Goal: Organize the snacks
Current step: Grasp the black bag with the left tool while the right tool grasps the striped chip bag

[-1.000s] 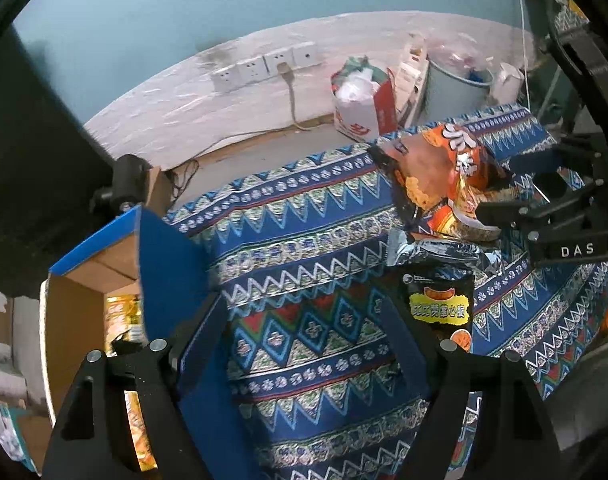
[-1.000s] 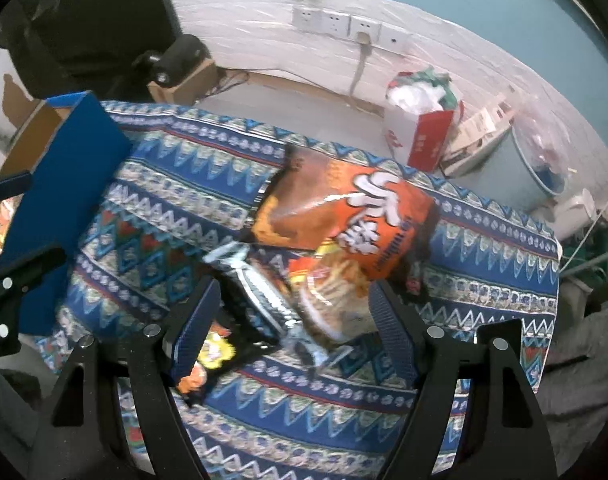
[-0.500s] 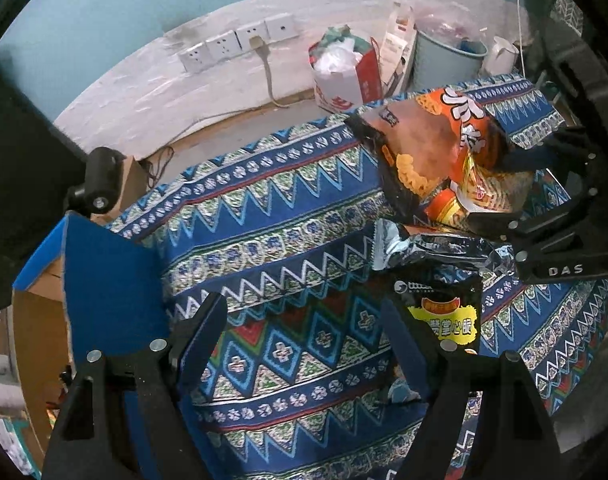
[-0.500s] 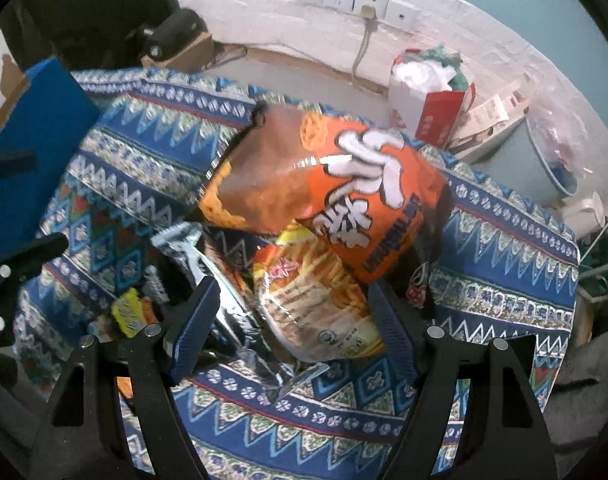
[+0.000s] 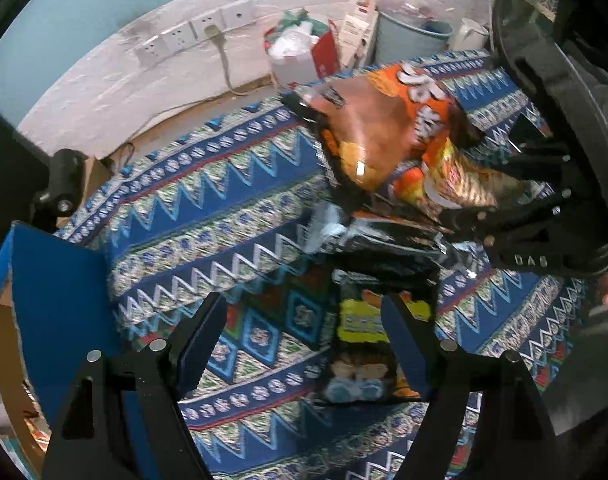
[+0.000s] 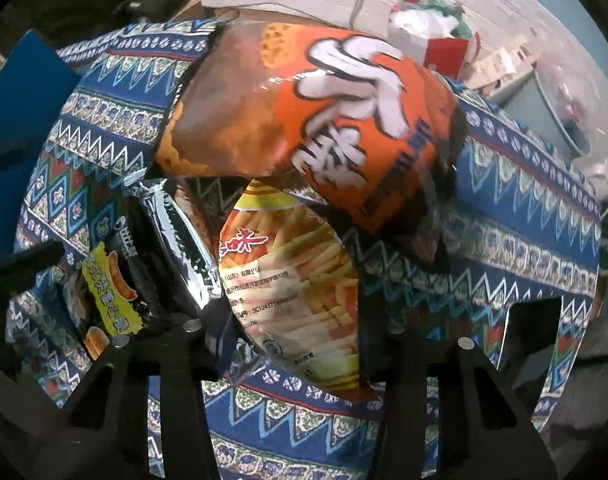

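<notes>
- Nearest in the right wrist view, the right claw (image 6: 292, 344) has come down onto the heap of snacks, and its jaws are closing with the fries packet (image 6: 300, 284) between them. A second ago they stood wide and clear above the pile. The pads look to be at the packet's sides, but I cannot tell if they are pressing yet.
- The left claw (image 5: 304, 340) has dropped too. Its jaws stay wide apart and hold nothing. The black packet with the yellow label (image 5: 368, 344) now lies at its right finger, low and right of centre, where earlier it sat further up the frame.
- Just beyond the fries packet, the silver-edged packet (image 6: 176, 240) lies to its left, and the big orange bag (image 6: 304, 120) leans over its top, touching it.
- All of this rests on the patterned cloth (image 5: 208, 216) covering the table.
- At the left edge of the left wrist view stands the blue cardboard box (image 5: 60, 304), well apart from the heap.
- Farthest back, against the wall, are the sockets (image 5: 192, 36) and a red and white bag (image 5: 304, 52).
- To my eye the first pick is beginning. Lifting the fries packet may drag the orange bag along.
</notes>
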